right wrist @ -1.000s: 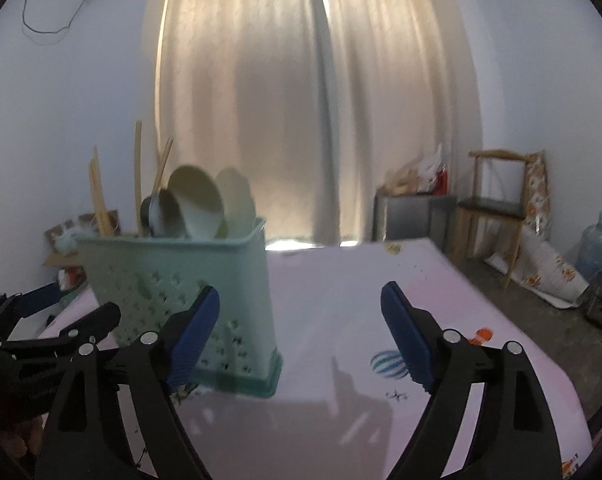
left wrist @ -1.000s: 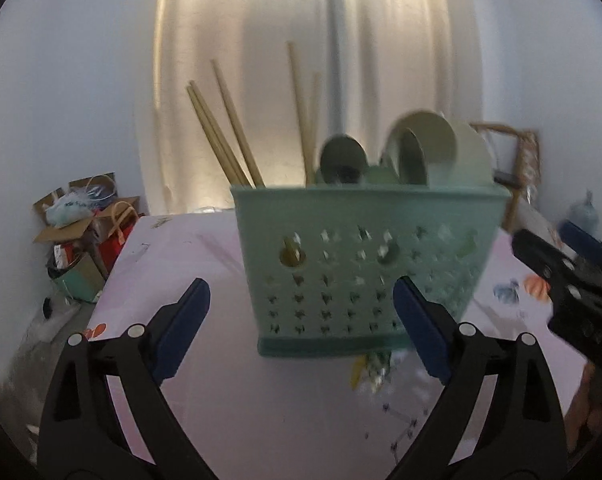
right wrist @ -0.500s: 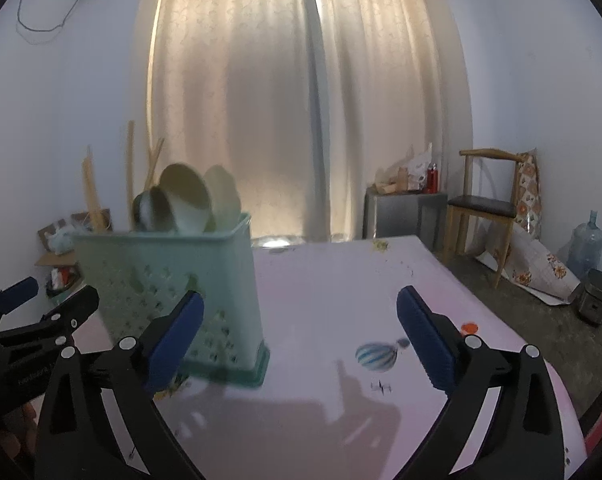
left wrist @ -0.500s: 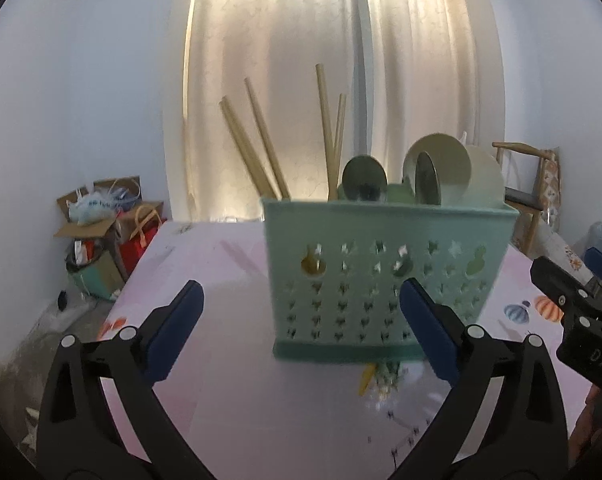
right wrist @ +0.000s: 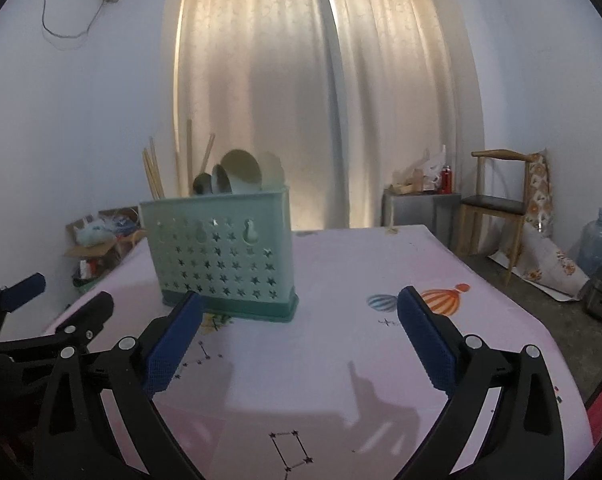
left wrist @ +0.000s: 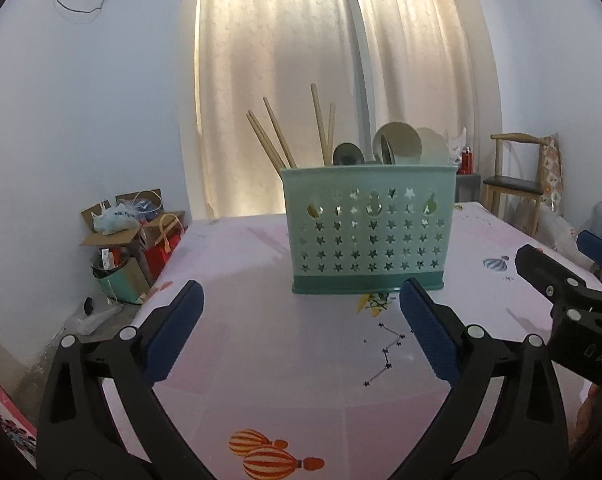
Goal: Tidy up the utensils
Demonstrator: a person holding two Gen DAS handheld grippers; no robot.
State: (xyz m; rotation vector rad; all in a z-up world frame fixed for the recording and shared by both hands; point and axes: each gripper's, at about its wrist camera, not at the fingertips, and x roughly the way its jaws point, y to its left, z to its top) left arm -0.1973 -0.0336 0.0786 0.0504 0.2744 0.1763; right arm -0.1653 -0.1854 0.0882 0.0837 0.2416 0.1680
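Observation:
A mint-green utensil basket (left wrist: 367, 232) with star-shaped holes stands upright on the pink tablecloth (left wrist: 281, 360). Wooden chopsticks (left wrist: 273, 136) rise from its left part, and pale spoons (left wrist: 397, 144) with a dark ladle fill its right part. My left gripper (left wrist: 301, 292) is open, a short way in front of the basket, with nothing between its blue pads. My right gripper (right wrist: 301, 298) is also open and empty; the basket (right wrist: 221, 252) stands ahead to its left. Each gripper shows at the edge of the other's view: the right gripper (left wrist: 561, 276), the left gripper (right wrist: 61, 300).
Cardboard boxes and bags (left wrist: 121, 232) sit on the floor left of the table. A wooden chair (right wrist: 497, 204), a small cabinet (right wrist: 417, 212) and a water bottle (right wrist: 595, 244) stand to the right. Curtains hang behind the table's far edge.
Both grippers have drawn back from the basket, which now looks smaller and farther away. The right gripper's jaws have spread wider. The basket stays in place.

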